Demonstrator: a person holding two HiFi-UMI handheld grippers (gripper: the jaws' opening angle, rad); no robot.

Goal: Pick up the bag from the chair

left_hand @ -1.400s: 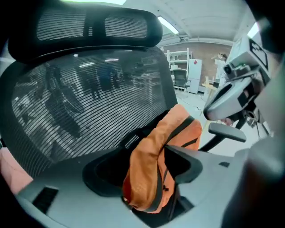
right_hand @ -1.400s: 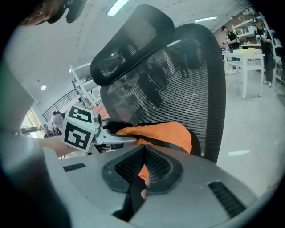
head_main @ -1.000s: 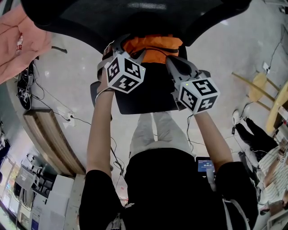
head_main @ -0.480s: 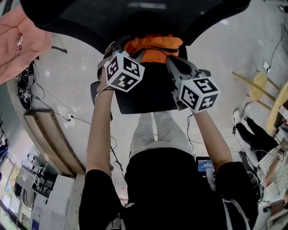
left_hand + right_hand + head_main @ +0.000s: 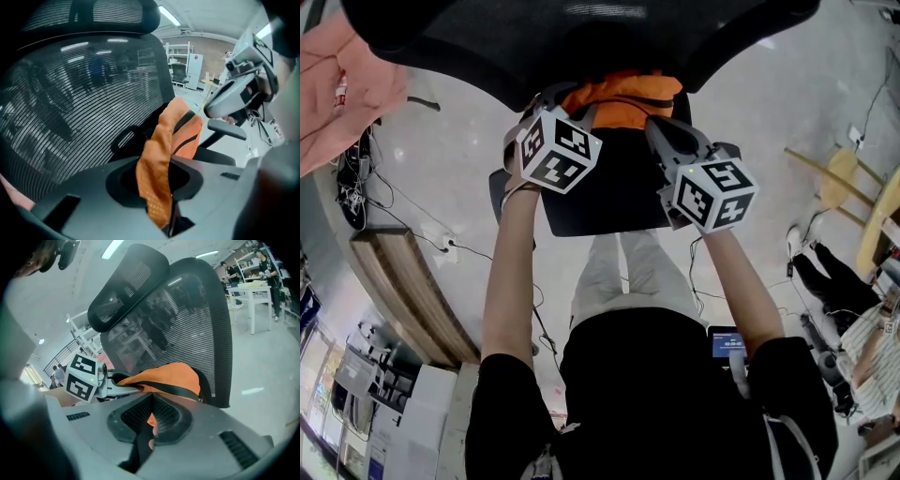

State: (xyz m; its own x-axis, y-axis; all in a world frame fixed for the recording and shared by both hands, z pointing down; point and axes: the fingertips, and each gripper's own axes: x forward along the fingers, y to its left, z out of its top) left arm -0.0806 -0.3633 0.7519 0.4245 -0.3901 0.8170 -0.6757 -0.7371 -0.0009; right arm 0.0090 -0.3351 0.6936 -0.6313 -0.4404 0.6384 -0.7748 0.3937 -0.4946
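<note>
Just narrowing the left gripper onto a fold of the orange bag, right gripper pinching its other side. Seems ready to lift off the chair.

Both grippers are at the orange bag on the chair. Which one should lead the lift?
Probably right. The right gripper is shut on the black strap of the bag. The left gripper, whose jaws have just been closing, pinches only a fold of its fabric.

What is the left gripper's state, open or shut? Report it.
Shut on the bag: the left gripper has just closed, its jaws pinching orange fabric between them.
</note>
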